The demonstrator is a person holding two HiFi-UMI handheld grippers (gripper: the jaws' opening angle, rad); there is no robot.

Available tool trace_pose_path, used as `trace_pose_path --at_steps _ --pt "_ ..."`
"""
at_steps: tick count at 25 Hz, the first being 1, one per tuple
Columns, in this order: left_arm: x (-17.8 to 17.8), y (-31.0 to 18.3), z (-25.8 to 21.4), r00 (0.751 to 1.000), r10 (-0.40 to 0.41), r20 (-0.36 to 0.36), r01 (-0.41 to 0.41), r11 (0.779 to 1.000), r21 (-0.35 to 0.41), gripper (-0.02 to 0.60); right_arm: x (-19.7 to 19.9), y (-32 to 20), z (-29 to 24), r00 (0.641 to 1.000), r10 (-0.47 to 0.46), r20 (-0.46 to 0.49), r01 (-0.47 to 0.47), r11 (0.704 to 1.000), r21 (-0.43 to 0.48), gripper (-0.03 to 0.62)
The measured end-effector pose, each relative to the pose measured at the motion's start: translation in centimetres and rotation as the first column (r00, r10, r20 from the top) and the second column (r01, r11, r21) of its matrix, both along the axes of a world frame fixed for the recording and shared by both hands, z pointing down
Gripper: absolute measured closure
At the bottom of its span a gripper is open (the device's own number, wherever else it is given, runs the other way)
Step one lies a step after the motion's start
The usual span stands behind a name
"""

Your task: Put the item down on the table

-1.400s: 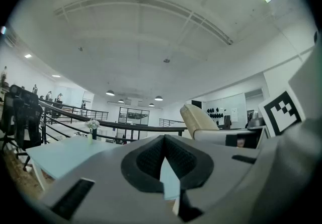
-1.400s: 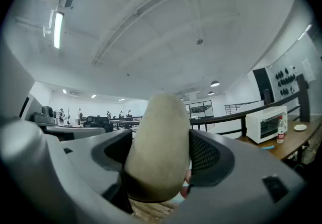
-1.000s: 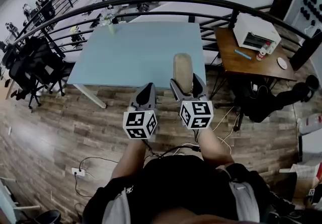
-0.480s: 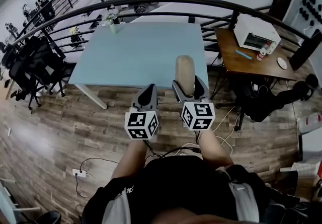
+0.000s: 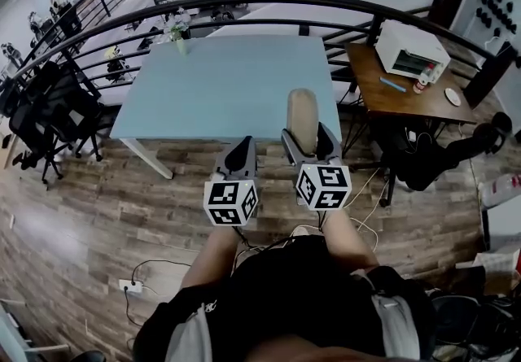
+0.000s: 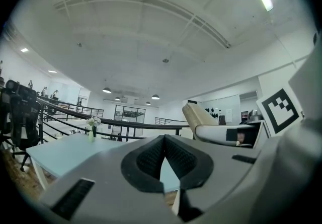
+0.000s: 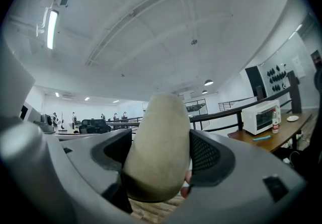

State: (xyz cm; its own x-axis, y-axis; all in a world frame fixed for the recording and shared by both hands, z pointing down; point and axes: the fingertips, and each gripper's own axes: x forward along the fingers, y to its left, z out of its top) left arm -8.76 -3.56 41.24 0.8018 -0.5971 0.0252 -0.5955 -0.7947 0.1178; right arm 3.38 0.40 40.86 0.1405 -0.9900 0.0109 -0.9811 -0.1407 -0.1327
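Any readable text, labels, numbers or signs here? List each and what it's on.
None readable.
Marker cubes: black-and-white square patterns, no letters.
Bottle by the white oven: label too small to read.
Beige item: no print visible.

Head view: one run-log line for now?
right gripper: shut on beige oblong item, upright | left gripper: shut, empty | table: item not yet down

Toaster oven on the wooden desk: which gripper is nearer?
Right. The right gripper, shut on a beige item, is below-left of the toaster oven; the left gripper, shut and empty, is further left.
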Motion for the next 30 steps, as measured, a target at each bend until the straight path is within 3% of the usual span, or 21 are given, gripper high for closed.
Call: trace_pose_path --at_steps 13,30 --pt "2.3 -3.3 0.4 1.0 0.026 0.007 -0.026 1.0 0.009 0.568 2.8 -3.0 0.8 0.999 0.037 0.007 -0.037 0.999 0.006 0.233" --pt "10.1 -13.7 0.3 0.999 -0.023 0.025 0.023 1.0 0.0 0.568 10.2 -14.5 1.0 0.999 -0.038 0.018 0.038 0.999 -0.003 0.233"
